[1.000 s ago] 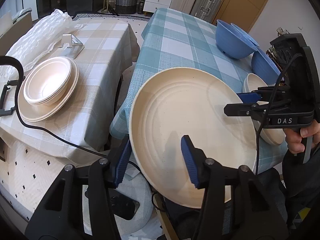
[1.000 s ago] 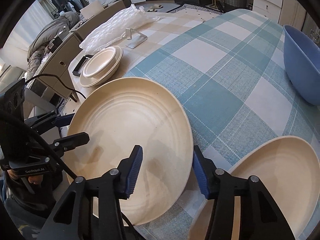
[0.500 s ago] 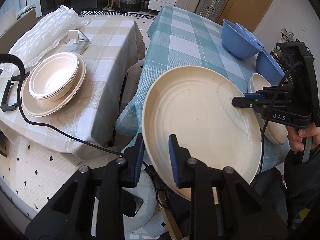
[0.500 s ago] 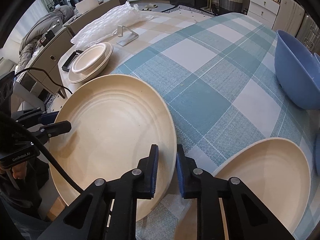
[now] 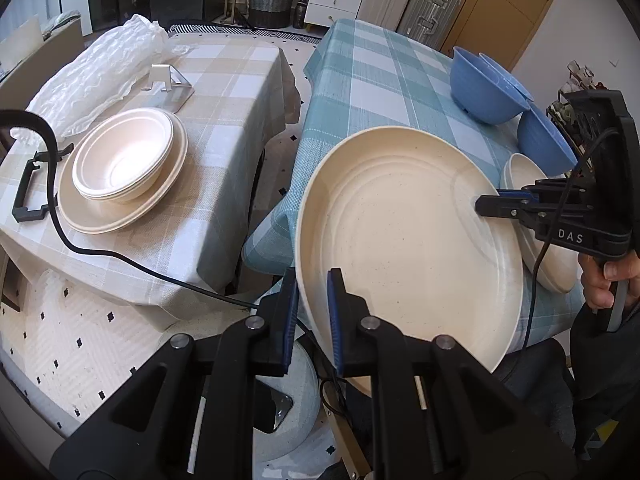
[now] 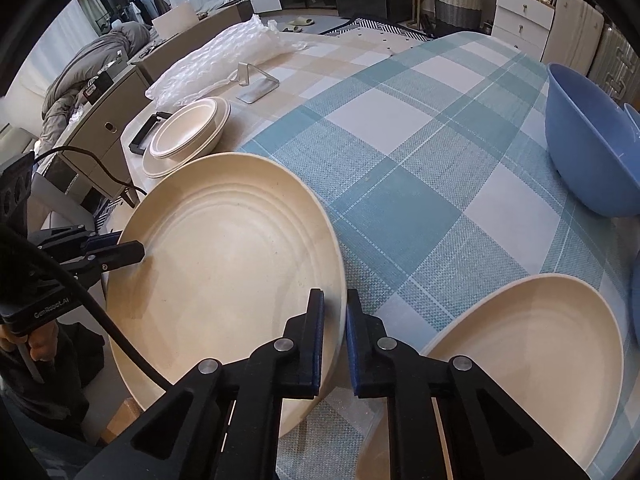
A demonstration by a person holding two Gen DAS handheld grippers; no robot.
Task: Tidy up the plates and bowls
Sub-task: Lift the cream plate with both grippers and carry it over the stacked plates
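Large cream plate (image 5: 408,236) held tilted over the near edge of the blue-checked bench (image 6: 420,168), its rim pinched on opposite sides by the left gripper (image 5: 312,312) and right gripper (image 6: 334,332). Second cream plate (image 6: 520,344) lies beside it; blue bowl (image 6: 588,152) farther back.

Both views are evenly lit by soft, diffuse daylight, brighter in the left wrist view. Shadows are faint. A mild sheen shows on the cream plate (image 5: 408,240). Focus is sharp throughout, without motion blur. Strong fisheye curvature bends the edges, and dark vignetting fills the corners.
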